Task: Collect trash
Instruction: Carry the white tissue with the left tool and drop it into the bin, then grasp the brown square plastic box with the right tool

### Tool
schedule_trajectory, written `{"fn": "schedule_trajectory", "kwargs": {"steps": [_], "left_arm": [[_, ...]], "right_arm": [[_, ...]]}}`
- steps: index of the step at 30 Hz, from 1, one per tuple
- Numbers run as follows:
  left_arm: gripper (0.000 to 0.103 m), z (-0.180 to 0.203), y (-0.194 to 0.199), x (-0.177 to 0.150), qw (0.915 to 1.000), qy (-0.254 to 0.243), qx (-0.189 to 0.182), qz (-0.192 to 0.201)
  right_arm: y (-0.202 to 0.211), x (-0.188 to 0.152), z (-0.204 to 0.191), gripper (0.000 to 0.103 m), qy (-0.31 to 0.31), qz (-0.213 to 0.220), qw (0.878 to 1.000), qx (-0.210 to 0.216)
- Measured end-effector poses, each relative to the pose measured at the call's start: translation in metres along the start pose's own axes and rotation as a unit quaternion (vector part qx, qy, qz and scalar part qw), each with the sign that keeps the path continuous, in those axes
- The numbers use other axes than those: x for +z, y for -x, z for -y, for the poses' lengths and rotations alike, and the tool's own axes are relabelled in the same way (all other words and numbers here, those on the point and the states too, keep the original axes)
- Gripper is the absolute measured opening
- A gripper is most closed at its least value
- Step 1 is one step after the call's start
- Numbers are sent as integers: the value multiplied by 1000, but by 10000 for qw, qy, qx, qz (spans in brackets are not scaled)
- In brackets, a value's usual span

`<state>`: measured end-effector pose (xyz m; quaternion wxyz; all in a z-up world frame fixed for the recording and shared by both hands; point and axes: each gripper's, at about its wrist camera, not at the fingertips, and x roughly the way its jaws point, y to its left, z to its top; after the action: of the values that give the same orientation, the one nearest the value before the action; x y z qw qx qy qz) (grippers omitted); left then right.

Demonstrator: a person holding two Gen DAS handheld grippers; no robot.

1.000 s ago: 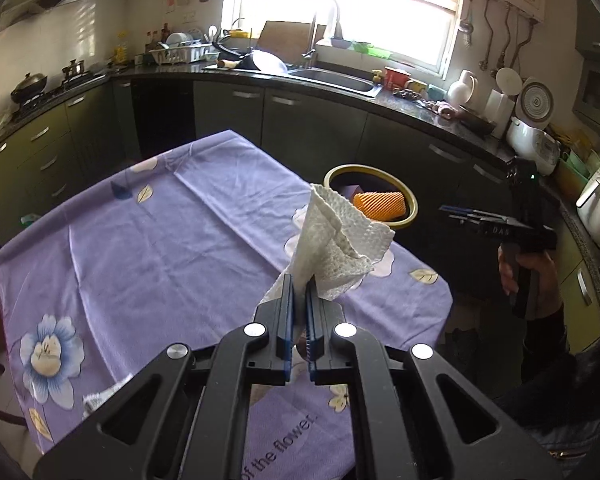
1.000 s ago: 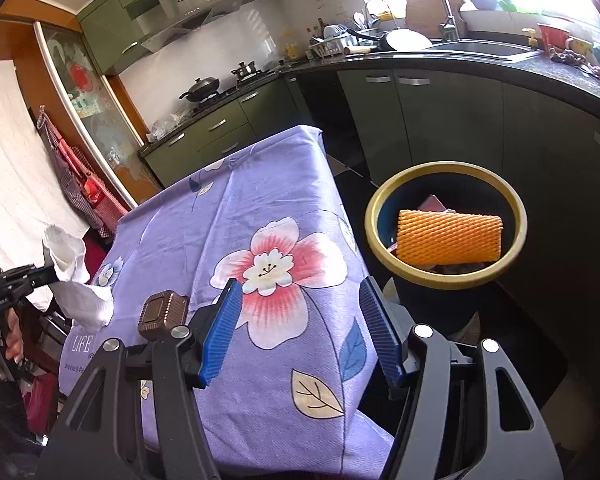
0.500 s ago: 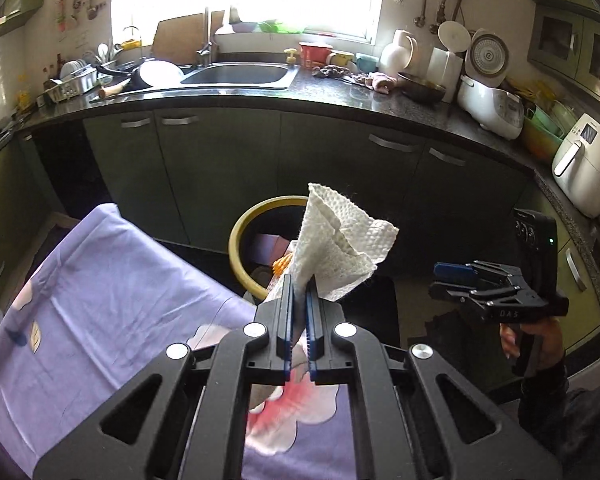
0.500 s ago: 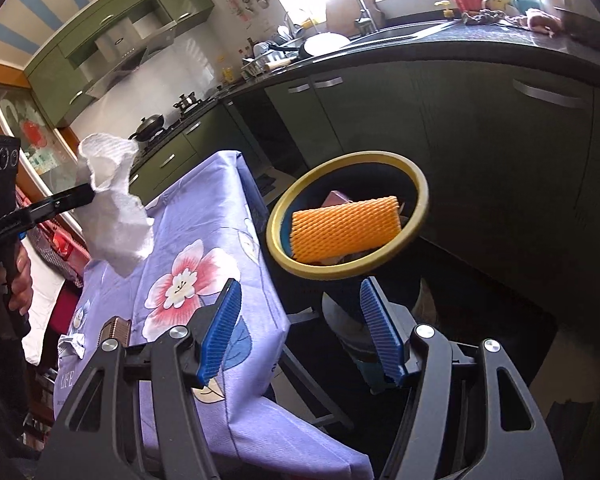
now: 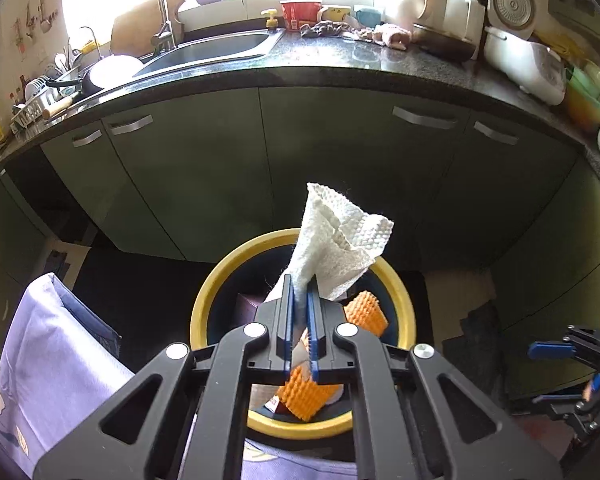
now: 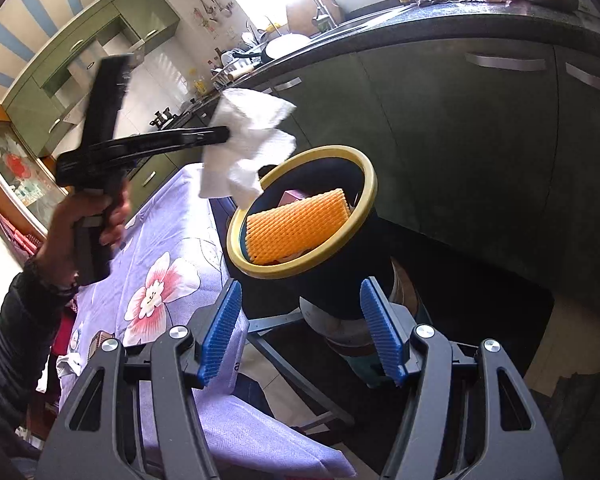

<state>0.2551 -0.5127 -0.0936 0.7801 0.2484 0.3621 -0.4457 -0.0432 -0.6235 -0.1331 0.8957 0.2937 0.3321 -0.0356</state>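
My left gripper (image 5: 298,288) is shut on a crumpled white paper towel (image 5: 336,246) and holds it above the yellow-rimmed black trash bin (image 5: 210,292). The right wrist view shows the same towel (image 6: 248,148) in the left gripper (image 6: 224,135), over the bin's near-left rim (image 6: 300,270). An orange ribbed foam net (image 6: 298,226) and a pinkish box lie in the bin; the net also shows in the left wrist view (image 5: 366,312). My right gripper (image 6: 300,332) is open and empty, low beside the bin; it also shows in the left wrist view (image 5: 556,350).
The table with a purple flowered cloth (image 6: 168,264) stands left of the bin, with a small brown object (image 6: 100,340) and white scraps (image 6: 68,362) on it. Dark green cabinets (image 5: 320,152) and a counter with a sink (image 5: 216,48) run behind the bin.
My left gripper has carried the towel off the table to above the bin. My right gripper has moved lower and closer to the bin, still open.
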Motion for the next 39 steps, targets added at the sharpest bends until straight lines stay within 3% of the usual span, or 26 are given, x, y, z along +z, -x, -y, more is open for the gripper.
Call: {"fn": "schedule_trajectory", "kwargs": {"steps": [1, 4, 5, 10, 14, 18, 20, 22, 28, 30, 34, 39], "left_arm": [[15, 0, -9, 0, 9999, -32, 40, -90], [55, 3, -27, 0, 9993, -193, 233, -217], [59, 4, -26, -2, 9992, -237, 266, -184], [61, -1, 15, -12, 10000, -31, -29, -14], [72, -3, 77, -34, 9990, 155, -189, 377], [75, -6, 143, -73, 9951, 563, -349, 735], [80, -9, 173, -95, 9922, 786, -257, 931], [87, -11, 206, -125, 9877, 1011, 94, 1191], [96, -17, 285, -213, 9666, 1655, 955, 1710], [96, -24, 307, -243, 9563, 1929, 1286, 1782], [96, -45, 346, -311, 9268, 2739, 1700, 1925], [96, -58, 376, -379, 8885, 3464, 2267, 1978]], "right_arm": [[0, 0, 0, 62, -15, -7, 10000, 8], [-2, -1, 0, 62, -38, -31, 10000, 58], [-3, -1, 0, 62, -35, -38, 10000, 71], [-5, -1, -4, 62, 13, -60, 9999, 121], [-8, -1, -16, 63, 143, -108, 9996, 206], [-13, -4, -36, 64, 376, -189, 9986, 324], [-16, -6, -50, 64, 523, -237, 9976, 389], [-20, -10, -65, 65, 703, -314, 9959, 469], [-42, -27, -119, 67, 1258, -673, 9867, 778], [-54, -40, -146, 75, 1614, -938, 9776, 967], [-82, -73, -211, 80, 2258, -1398, 9534, 1431], [-104, -109, -275, 83, 2665, -1371, 9403, 1612]]}}
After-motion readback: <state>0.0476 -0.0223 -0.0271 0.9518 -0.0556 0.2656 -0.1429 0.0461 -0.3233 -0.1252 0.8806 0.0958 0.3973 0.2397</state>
